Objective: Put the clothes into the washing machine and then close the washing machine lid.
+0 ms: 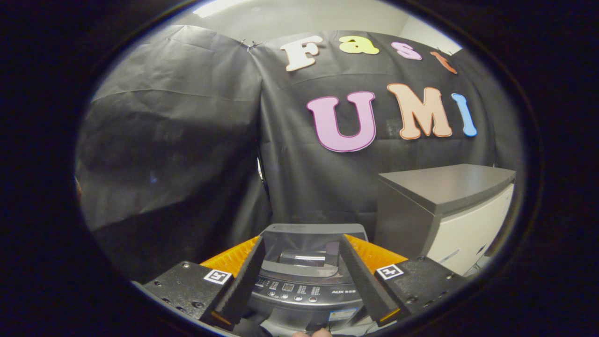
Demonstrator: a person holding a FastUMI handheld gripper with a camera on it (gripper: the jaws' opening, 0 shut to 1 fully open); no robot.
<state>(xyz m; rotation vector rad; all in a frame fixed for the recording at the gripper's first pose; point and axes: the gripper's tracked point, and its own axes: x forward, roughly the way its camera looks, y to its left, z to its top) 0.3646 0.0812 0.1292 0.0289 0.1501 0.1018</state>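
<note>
the black claw (299, 281) is spread wide, grasping nothing. the small grey top-loading washing machine (306, 281) sits low, straight ahead between its fingers, glass lid (304, 255) lying down flat.

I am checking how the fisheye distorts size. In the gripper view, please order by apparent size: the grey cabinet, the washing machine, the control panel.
1. Grey cabinet, beyond the fingers to one side.
2. Washing machine, seen between the open fingers; they partly cover it, so this rank is unsure.
3. Control panel, a part of the machine.
</note>
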